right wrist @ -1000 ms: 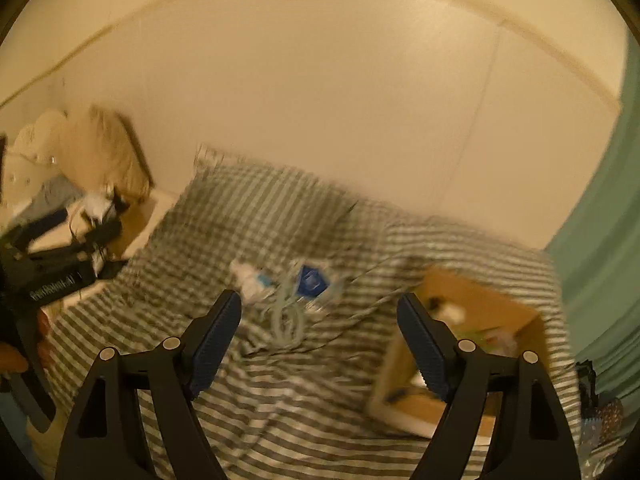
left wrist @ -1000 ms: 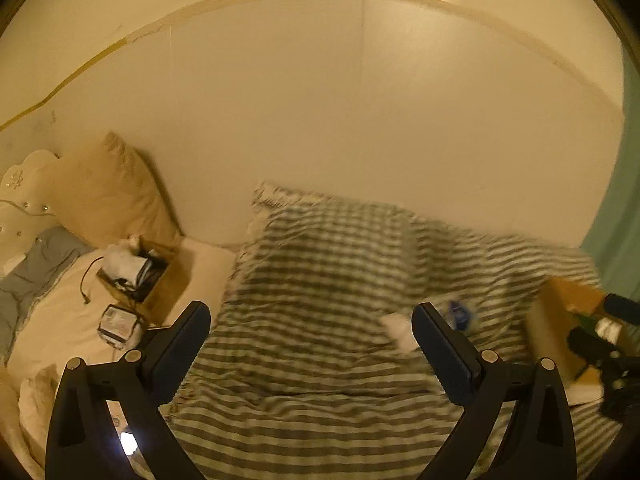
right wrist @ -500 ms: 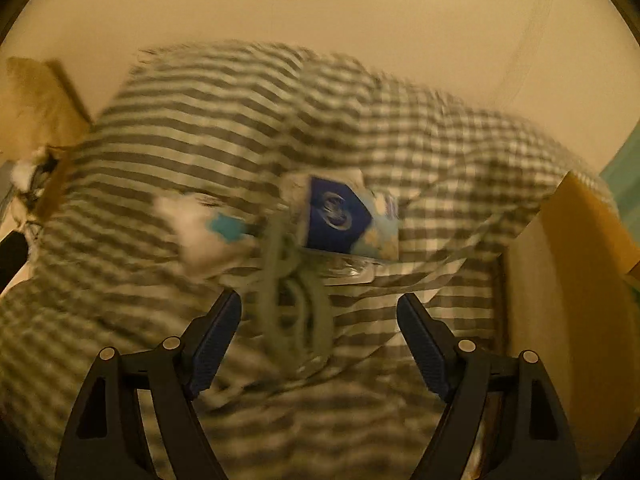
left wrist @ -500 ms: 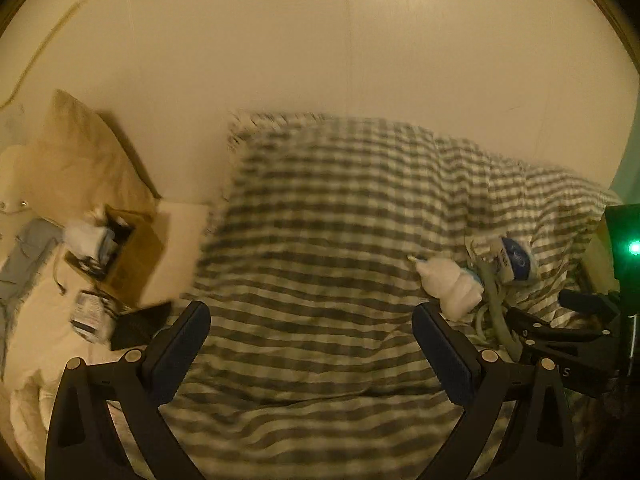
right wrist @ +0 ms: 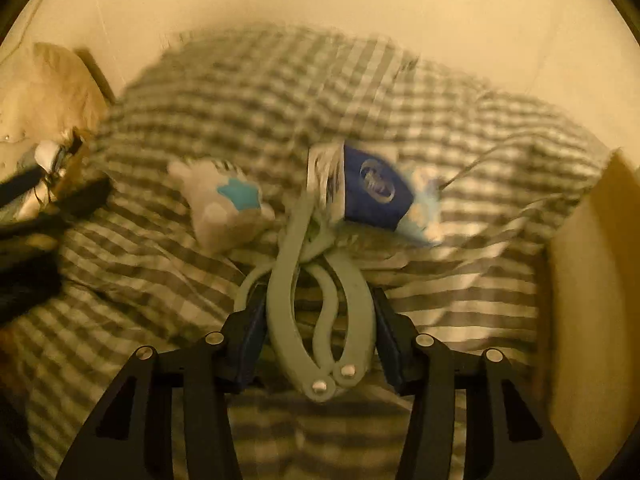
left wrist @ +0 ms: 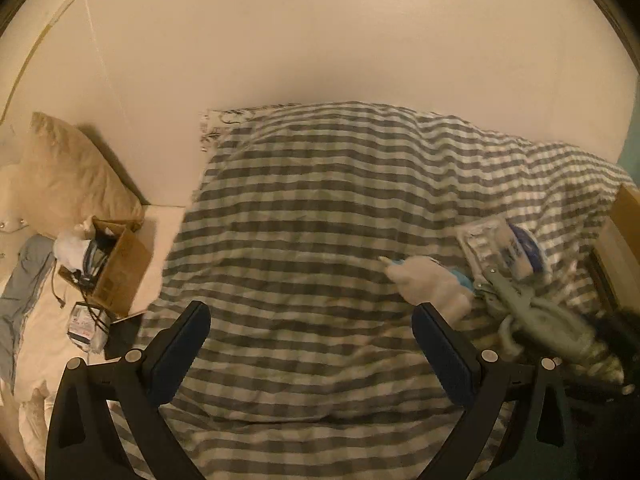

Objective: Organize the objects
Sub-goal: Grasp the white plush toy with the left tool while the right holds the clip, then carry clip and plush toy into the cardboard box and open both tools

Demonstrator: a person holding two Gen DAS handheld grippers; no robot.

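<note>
A pale green hand-grip tool (right wrist: 320, 312) lies on the striped blanket (right wrist: 240, 92), and my right gripper (right wrist: 320, 320) is shut on its looped handles. Just beyond it lie a white plush toy with a blue star (right wrist: 224, 204) and a blue-and-white packet (right wrist: 368, 192). In the left wrist view my left gripper (left wrist: 312, 344) is open and empty over the blanket (left wrist: 320, 208); the plush (left wrist: 432, 284), the packet (left wrist: 504, 248) and the green tool (left wrist: 536, 312) lie to its right.
A cardboard box (right wrist: 592, 300) stands at the right on the bed. Another open cardboard box with cables (left wrist: 108, 264) sits at the left beside a beige pillow (left wrist: 68, 180). A pale wall runs behind the bed.
My right gripper moved down to the bed and closed on the green tool's handles. My left gripper tilted down toward the blanket and stayed open.
</note>
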